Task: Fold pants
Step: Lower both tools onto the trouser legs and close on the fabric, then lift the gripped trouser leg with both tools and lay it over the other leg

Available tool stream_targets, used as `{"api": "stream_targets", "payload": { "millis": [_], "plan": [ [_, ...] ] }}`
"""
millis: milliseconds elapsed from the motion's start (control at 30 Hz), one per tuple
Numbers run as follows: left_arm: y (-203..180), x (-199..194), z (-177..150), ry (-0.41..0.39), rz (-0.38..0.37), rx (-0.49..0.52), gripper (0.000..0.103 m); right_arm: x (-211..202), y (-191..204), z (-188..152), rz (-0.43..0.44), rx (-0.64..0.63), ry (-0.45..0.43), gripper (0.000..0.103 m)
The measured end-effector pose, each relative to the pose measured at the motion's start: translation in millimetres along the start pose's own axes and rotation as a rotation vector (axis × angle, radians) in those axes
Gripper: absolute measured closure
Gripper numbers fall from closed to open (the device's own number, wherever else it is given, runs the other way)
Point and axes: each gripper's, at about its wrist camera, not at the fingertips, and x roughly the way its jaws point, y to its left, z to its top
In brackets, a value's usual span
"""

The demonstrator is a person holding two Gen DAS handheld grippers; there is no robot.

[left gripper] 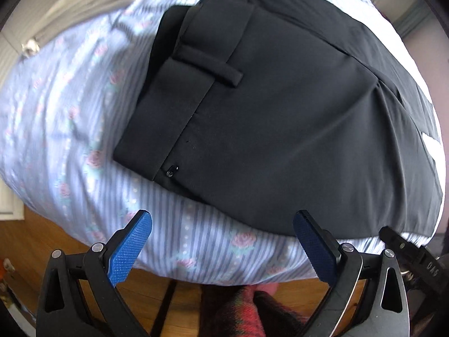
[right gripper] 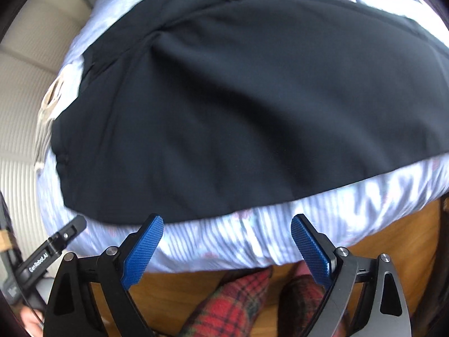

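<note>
Black pants (left gripper: 280, 118) lie flat on a bed with a blue striped, rose-print sheet (left gripper: 70, 129). In the left wrist view the waistband with a belt loop (left gripper: 207, 67) and a small clasp (left gripper: 171, 170) faces left. My left gripper (left gripper: 223, 224) is open and empty, just short of the pants' near edge. In the right wrist view the pants (right gripper: 252, 112) fill the frame, lightly wrinkled. My right gripper (right gripper: 226, 229) is open and empty above the sheet (right gripper: 224, 241), just below the pants' near edge.
The bed's near edge hangs over a wooden floor (left gripper: 33, 247). The person's red plaid legs (right gripper: 230, 303) stand below the grippers. The other gripper's body shows at the right edge of the left view (left gripper: 407, 250) and at the left of the right view (right gripper: 53, 250). A cream cloth (left gripper: 92, 2) lies at far left.
</note>
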Motion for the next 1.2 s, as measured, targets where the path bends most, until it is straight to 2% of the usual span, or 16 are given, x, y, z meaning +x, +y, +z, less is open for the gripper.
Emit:
{"api": "stream_targets", "payload": {
  "millis": [133, 300, 367, 400, 433, 467, 500, 533, 567, 600, 667, 767, 867, 1000, 1100, 1200],
  "plan": [
    [8.4, 25.2, 10.4, 0.061, -0.069, -0.056, 0.000, 18.3, -24.1, -5.4, 0.076, 0.138, 0.050, 0.014],
    [13.6, 42.8, 21.9, 0.099, -0.098, -0.106, 0.004, 29.8, -39.9, -1.4, 0.080, 0.206, 0.044, 0.019],
    [15.9, 41.2, 27.4, 0.104, -0.142, -0.137, 0.015, 31.8, -47.5, 3.7, 0.082, 0.251, 0.044, 0.022],
    [16.7, 39.3, 30.6, 0.106, -0.162, -0.146, 0.025, 32.6, -50.7, 4.8, 0.086, 0.280, 0.046, 0.025],
    [17.3, 37.2, 33.5, 0.108, -0.178, -0.151, 0.031, 32.4, -54.1, 5.9, 0.086, 0.305, 0.049, 0.029],
    [17.9, 35.6, 36.0, 0.114, -0.187, -0.154, 0.039, 30.1, -58.1, 6.2, 0.083, 0.325, 0.050, 0.037],
    [18.5, 34.9, 38.6, 0.125, -0.195, -0.158, 0.048, 27.4, -60.0, 6.2, 0.082, 0.325, 0.047, 0.049],
    [19.6, 33.4, 40.8, 0.136, -0.205, -0.163, 0.060, 24.0, -61.4, 6.6, 0.073, 0.316, 0.046, 0.056],
    [20.4, 30.6, 42.8, 0.148, -0.214, -0.162, 0.066, 18.0, -62.2, 7.2, 0.073, 0.292, 0.042, 0.074],
    [19.8, 22.3, 46.9, 0.158, -0.215, -0.151, 0.075, 15.1, -58.1, 12.0, 0.073, 0.276, 0.039, 0.088],
    [16.6, 6.7, 52.0, 0.157, -0.223, -0.110, 0.084, 2.9, -57.8, 17.6, 0.052, 0.243, 0.031, 0.092],
    [9.6, -21.5, 57.4, 0.132, -0.232, -0.041, 0.087, -25.8, -48.3, 27.6, 0.052, 0.218, 0.002, 0.093],
    [3.0, -55.6, 65.9, 0.087, -0.273, 0.001, 0.088, -71.0, -39.5, 36.6, 0.050, 0.178, -0.055, 0.093],
    [-3.5, -107.9, 78.2, -0.013, -0.342, 0.054, 0.090, -129.9, -23.0, 50.3, 0.070, 0.144, -0.139, 0.093],
    [-23.7, -144.7, 104.5, -0.116, -0.380, 0.080, 0.090, -168.6, -8.6, 72.0, 0.075, 0.110, -0.228, 0.094],
    [-42.5, -159.3, 140.1, -0.189, -0.394, 0.109, 0.090, -194.4, 1.7, 100.9, 0.089, 0.086, -0.312, 0.094]
  ]
}}
